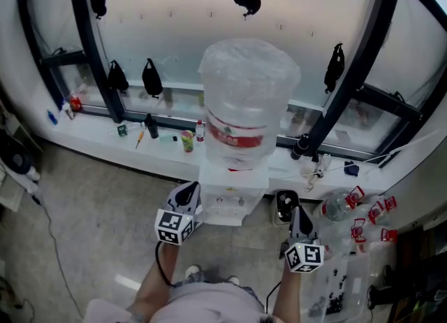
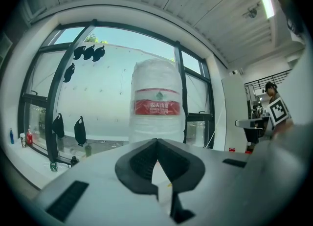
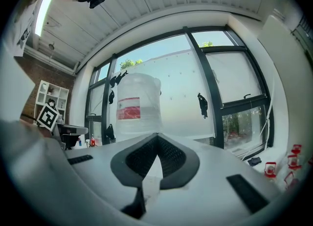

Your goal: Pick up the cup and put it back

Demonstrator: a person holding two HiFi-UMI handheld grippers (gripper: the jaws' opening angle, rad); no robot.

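Note:
A white water dispenser [image 1: 230, 199] with a large clear bottle [image 1: 246, 101] stands against the window sill straight ahead. No cup shows clearly; a small colourful container [image 1: 187, 140] sits on the sill to the left of the bottle. My left gripper [image 1: 187, 192] hovers just left of the dispenser's front, and its jaws are shut with nothing in them [image 2: 156, 144]. My right gripper [image 1: 299, 217] hangs to the right of the dispenser, also shut and empty [image 3: 156, 137]. Both gripper views look at the bottle [image 2: 155, 102] [image 3: 134, 107].
The white sill [image 1: 105, 127] carries small bottles and tools. Black bags [image 1: 151, 77] hang on the window. A dark object [image 1: 285, 206] stands on the floor right of the dispenser. Red-capped items [image 1: 374, 217] and a clear bin [image 1: 342, 286] lie at the right. A cable [image 1: 52, 234] runs along the floor at the left.

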